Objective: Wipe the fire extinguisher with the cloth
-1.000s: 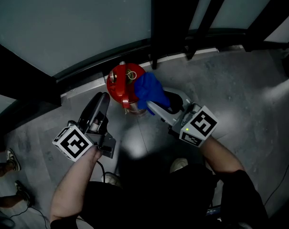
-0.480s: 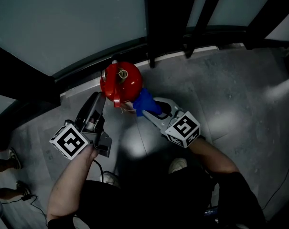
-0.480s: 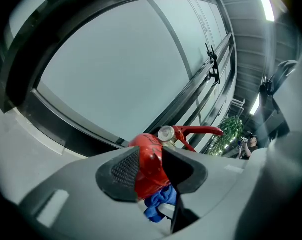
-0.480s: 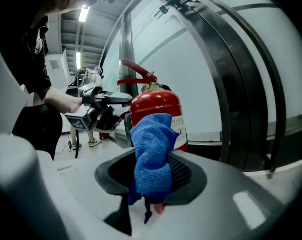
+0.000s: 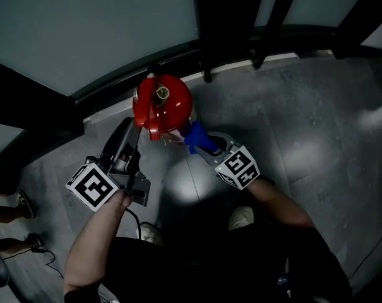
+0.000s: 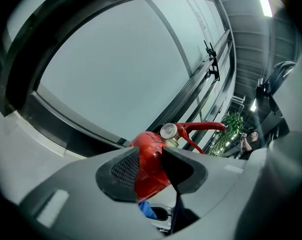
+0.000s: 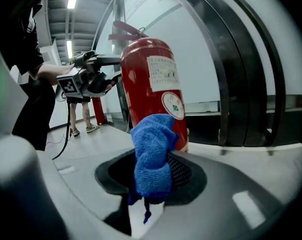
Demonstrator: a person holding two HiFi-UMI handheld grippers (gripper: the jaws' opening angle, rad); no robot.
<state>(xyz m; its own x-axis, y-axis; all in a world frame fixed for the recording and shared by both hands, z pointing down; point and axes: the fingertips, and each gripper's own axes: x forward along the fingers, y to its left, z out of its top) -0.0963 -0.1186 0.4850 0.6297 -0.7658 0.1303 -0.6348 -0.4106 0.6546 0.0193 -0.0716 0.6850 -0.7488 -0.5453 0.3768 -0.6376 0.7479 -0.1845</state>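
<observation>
Right gripper (image 7: pixel 151 184) clamped on cloth (image 7: pixel 151 156) beside fire extinguisher (image 7: pixel 151 81); left gripper (image 6: pixel 148 171) parted, empty. Tipping likely if wiped hard sideways with nothing braced.

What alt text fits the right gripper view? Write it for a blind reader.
A blue cloth clamped in the right tool sits in front of the lower part of an upright red fire extinguisher with white labels. The left tool reaches toward its upper side from the left, and a glass wall with dark frames stands behind.
</observation>
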